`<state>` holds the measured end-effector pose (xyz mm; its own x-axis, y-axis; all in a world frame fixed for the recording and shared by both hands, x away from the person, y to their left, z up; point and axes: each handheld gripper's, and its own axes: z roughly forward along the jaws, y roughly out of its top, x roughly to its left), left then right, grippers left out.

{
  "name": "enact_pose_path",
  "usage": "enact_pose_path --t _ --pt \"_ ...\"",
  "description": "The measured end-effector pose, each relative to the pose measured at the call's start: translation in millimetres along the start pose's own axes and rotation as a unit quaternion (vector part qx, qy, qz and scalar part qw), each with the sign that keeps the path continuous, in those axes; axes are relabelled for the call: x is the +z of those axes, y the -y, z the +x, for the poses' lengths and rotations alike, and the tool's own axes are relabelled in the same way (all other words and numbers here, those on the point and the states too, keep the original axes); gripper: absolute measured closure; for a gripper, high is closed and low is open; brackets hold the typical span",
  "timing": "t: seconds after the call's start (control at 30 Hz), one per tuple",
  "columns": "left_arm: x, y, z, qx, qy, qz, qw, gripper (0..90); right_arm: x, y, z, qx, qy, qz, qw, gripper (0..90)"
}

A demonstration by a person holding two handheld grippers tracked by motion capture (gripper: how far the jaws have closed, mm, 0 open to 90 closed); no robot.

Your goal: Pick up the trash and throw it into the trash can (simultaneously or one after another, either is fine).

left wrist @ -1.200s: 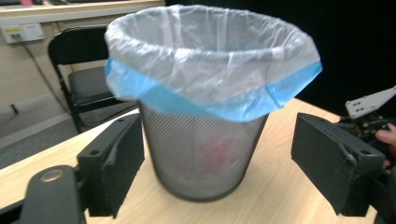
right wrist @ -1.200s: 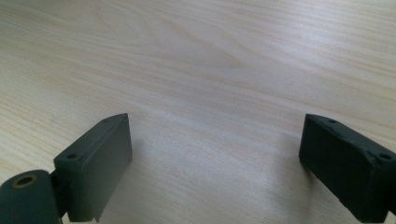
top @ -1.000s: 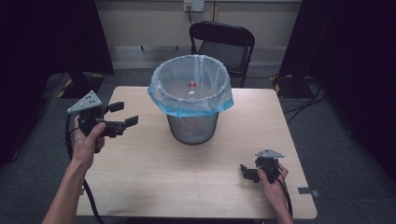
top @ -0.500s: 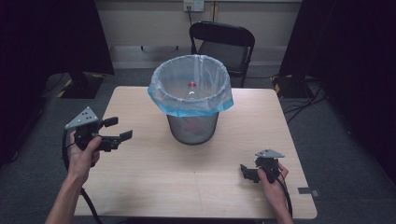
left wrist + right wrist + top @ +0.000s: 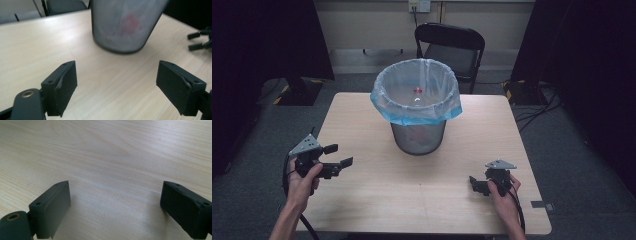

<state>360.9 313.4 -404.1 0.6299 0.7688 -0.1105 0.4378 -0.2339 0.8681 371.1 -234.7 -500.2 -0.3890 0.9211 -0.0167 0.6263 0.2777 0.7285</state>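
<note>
1. High view: wooden table (image 5: 377, 210) seen from above w/ a mesh wastebasket (image 5: 418, 137) standing near its centre-back, lined w/ a pale blue bag (image 5: 416, 106) folded over the rim.
2. Sth small & red (image 5: 416, 90) lies inside the bag; too small to tell what it is. Red blur also shows thru the mesh in left gripper view (image 5: 130, 22).
3. Left gripper (image 5: 334, 159) sits at the table's left edge, held in the person's left hand (image 5: 301, 181), jaws spread wide, nothing between them. It points toward the basket but is well apart from it.
4. Right gripper (image 5: 473, 184) rests low at the front right, in the right hand (image 5: 502, 192). Right gripper view: jaws spread, only bare wood between them.
5. Black chair (image 5: 451, 47) stands behind the table.
6. Progress, as a judgement: the bin looks bagged and already has an item in it, and no loose items lie on the tabletop. Both grippers are empty & away from the basket, so the work looks done or btwn steps; nothing obvious is left.
</note>
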Motion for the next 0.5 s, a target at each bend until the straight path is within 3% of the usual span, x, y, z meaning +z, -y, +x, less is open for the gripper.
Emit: enact_pose_path --t 0.17,0.5 --pt "9.4 19.1 0.7 -0.008 -0.012 0.024 0.9996 17.0 0.0 0.0 0.0 0.0 0.0 0.0 1.0 8.7" --pt "27.5 53.8 1.9 -0.032 -0.015 0.067 0.9972 16.8 0.0 0.0 0.0 0.0 0.0 0.0 1.0 8.7"
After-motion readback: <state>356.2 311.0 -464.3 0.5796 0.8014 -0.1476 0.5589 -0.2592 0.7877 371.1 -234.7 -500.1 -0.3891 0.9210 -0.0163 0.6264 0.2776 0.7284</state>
